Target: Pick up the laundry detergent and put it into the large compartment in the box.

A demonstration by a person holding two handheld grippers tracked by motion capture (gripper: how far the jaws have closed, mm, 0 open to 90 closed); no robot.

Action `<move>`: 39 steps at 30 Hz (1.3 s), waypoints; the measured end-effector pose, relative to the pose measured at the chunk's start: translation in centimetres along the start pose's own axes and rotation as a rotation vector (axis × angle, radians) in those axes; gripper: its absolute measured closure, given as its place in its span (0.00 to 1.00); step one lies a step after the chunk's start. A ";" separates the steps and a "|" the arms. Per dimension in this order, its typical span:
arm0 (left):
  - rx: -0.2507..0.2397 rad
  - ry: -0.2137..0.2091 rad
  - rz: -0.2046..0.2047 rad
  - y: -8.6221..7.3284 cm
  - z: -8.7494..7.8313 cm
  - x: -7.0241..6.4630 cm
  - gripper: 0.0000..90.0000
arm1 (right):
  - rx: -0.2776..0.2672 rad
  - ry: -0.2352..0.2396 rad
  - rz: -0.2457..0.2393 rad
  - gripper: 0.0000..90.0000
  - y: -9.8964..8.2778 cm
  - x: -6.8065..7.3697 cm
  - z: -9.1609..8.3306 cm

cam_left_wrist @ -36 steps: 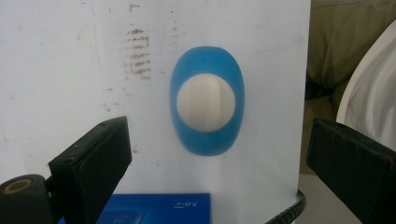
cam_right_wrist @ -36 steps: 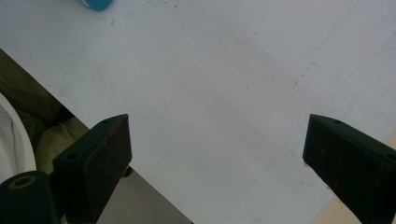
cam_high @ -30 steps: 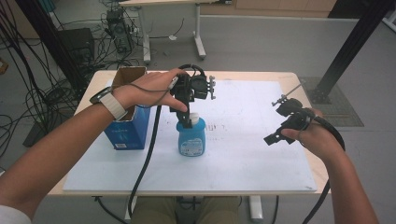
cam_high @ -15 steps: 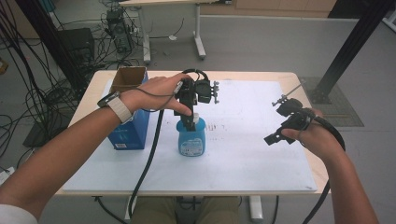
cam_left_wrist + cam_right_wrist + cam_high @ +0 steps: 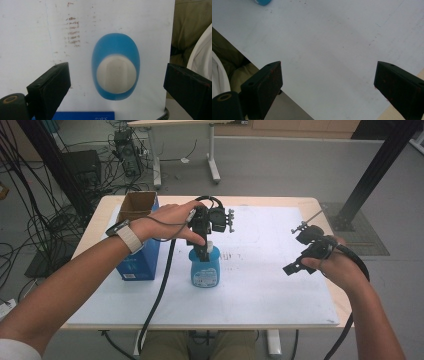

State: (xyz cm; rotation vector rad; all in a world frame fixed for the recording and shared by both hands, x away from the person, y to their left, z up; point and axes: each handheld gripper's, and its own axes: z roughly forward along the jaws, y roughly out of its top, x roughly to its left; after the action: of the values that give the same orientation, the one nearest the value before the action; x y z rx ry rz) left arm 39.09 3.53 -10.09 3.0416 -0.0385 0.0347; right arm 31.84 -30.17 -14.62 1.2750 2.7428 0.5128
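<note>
A blue bottle (image 5: pixel 205 268) with a white cap stands upright on the white sheet (image 5: pixel 260 285) near the table's middle. My left gripper (image 5: pixel 203 251) hangs straight above it, pointing down. In the left gripper view the bottle (image 5: pixel 115 70) is seen from the top, its white cap (image 5: pixel 116 74) between my wide-apart jaws, which do not touch it; the left gripper (image 5: pixel 116 87) is open. My right gripper (image 5: pixel 296 266) is held above the sheet's right side. In the right gripper view it (image 5: pixel 328 87) is open over bare sheet.
A blue carton (image 5: pixel 137 245) with an open brown top stands left of the bottle, under my left forearm. Brown smudges (image 5: pixel 73 32) mark the sheet beside the bottle. The table's right edge (image 5: pixel 335 285) lies under my right hand. Cables trail on the floor at left.
My left gripper has swung from tilted to pointing straight down over the bottle's cap and has come a little lower. The right gripper has stayed put.
</note>
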 end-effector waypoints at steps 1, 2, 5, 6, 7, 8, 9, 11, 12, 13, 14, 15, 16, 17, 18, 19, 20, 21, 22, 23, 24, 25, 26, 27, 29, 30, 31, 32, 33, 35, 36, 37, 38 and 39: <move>-0.002 0.000 -0.001 -0.1 0.0 0.0 0.08 | -0.001 0.002 0.001 0.09 0.0 0.0 0.0; -0.006 -0.001 -0.002 -0.1 0.0 0.0 0.08 | 0.001 0.001 0.003 0.09 0.0 0.0 0.0; -0.007 0.000 -0.002 -0.2 0.0 0.0 0.08 | 0.000 0.000 0.003 0.09 -0.1 -0.1 0.0; -0.007 0.000 -0.002 -0.2 0.1 0.0 0.08 | 0.001 0.001 0.003 0.09 -0.1 -0.1 0.1; -0.008 0.000 -0.002 -0.2 0.0 0.0 0.08 | 0.001 0.002 0.003 0.09 0.0 -0.1 0.1; -0.008 0.000 -0.002 -0.2 0.0 0.0 0.08 | 0.001 0.002 0.003 0.09 0.0 -0.1 0.1; -0.007 0.000 -0.002 -0.2 0.0 0.0 0.08 | 0.001 0.001 0.004 0.09 0.0 0.0 0.0; -0.007 0.001 -0.001 -0.2 0.0 0.1 0.08 | 0.001 0.001 0.004 0.09 -0.1 -0.1 0.0; -0.006 0.002 -0.002 -0.2 0.0 0.1 0.08 | 0.000 0.000 0.004 0.09 -0.1 -0.1 0.0; -0.008 0.001 -0.002 -0.2 0.0 0.1 0.08 | 0.000 0.000 0.004 0.09 -0.1 -0.1 0.0; -0.009 0.002 -0.004 -0.3 0.0 0.1 0.08 | 0.000 -0.002 0.004 0.09 -0.1 0.0 0.0; -0.010 0.001 -0.004 -0.3 0.0 0.1 0.08 | -0.002 -0.003 0.005 0.09 -0.2 0.0 -0.1; -0.010 0.001 -0.004 -0.3 0.0 0.1 0.08 | -0.002 -0.003 0.005 0.09 -0.2 0.0 -0.1; -0.011 0.001 -0.007 -0.3 0.1 0.1 0.08 | -0.002 -0.004 0.006 0.09 -0.2 0.0 -0.1; -0.011 0.001 -0.007 -0.3 0.1 0.1 0.08 | -0.002 -0.004 0.006 0.09 -0.2 0.0 -0.1; -0.011 0.000 -0.006 -0.3 0.1 0.1 0.08 | -0.002 -0.004 0.005 0.09 -0.3 -0.1 -0.1; -0.011 0.000 -0.006 -0.3 0.1 0.1 0.08 | -0.002 -0.004 0.005 0.09 -0.3 -0.1 -0.1; -0.012 0.000 -0.005 -0.3 0.0 0.1 0.08 | -0.002 -0.005 0.005 0.09 -0.3 -0.1 -0.1; -0.012 0.000 -0.005 -0.3 0.0 0.1 0.08 | -0.002 -0.005 0.005 0.09 -0.3 -0.1 -0.1; -0.014 0.002 -0.005 -0.4 0.0 0.1 0.08 | -0.003 -0.004 0.005 0.09 -0.3 -0.1 -0.1; -0.014 0.002 -0.008 -0.4 0.1 0.1 0.08 | -0.003 -0.003 0.006 0.09 -0.3 -0.1 -0.1; -0.014 0.002 -0.008 -0.4 0.1 0.1 0.08 | -0.004 -0.003 0.006 0.09 -0.3 -0.1 -0.1; -0.014 0.001 -0.008 -0.5 0.1 0.1 0.08 | -0.004 -0.003 0.006 0.09 -0.3 -0.1 -0.1; -0.015 0.001 -0.011 -0.5 0.1 0.2 0.08 | -0.004 -0.003 0.008 0.09 -0.3 -0.1 -0.1; -0.018 0.001 -0.014 -0.6 0.1 0.2 0.08 | -0.005 -0.003 0.007 0.09 -0.3 0.0 -0.1; -0.018 0.001 -0.013 -0.6 0.1 0.2 0.08 | -0.004 -0.003 0.007 0.09 -0.2 0.0 -0.1; -0.018 0.001 -0.013 -0.6 0.1 0.2 0.08 | -0.004 -0.003 0.007 0.09 -0.2 0.0 -0.1; -0.018 0.001 -0.013 -0.6 0.1 0.2 0.08 | -0.003 -0.005 0.008 0.09 -0.2 0.0 -0.1; -0.019 0.001 -0.013 -0.6 0.1 0.2 0.08 | -0.003 -0.005 0.009 0.09 -0.2 0.0 0.0; -0.019 0.001 -0.014 -0.7 0.1 0.2 0.08 | -0.004 -0.006 0.009 0.09 -0.2 0.0 0.0; -0.018 0.002 -0.013 -0.7 0.1 0.2 0.08 | -0.003 -0.006 0.009 0.09 -0.2 0.0 0.0; -0.020 0.000 -0.013 -0.7 0.1 0.2 0.08 | -0.002 -0.007 0.009 0.09 -0.2 0.0 -0.1; -0.019 0.000 -0.015 -0.7 0.0 0.2 0.08 | -0.004 -0.007 0.007 0.09 -0.2 0.0 -0.1; -0.019 0.000 -0.015 -0.7 0.0 0.2 0.08 | -0.004 -0.007 0.007 0.09 -0.2 0.0 -0.1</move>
State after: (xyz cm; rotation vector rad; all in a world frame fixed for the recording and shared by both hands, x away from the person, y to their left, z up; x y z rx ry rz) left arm 39.33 4.23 -10.19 3.0227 -0.0162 0.0324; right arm 31.65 -30.28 -14.59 1.2838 2.7311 0.5130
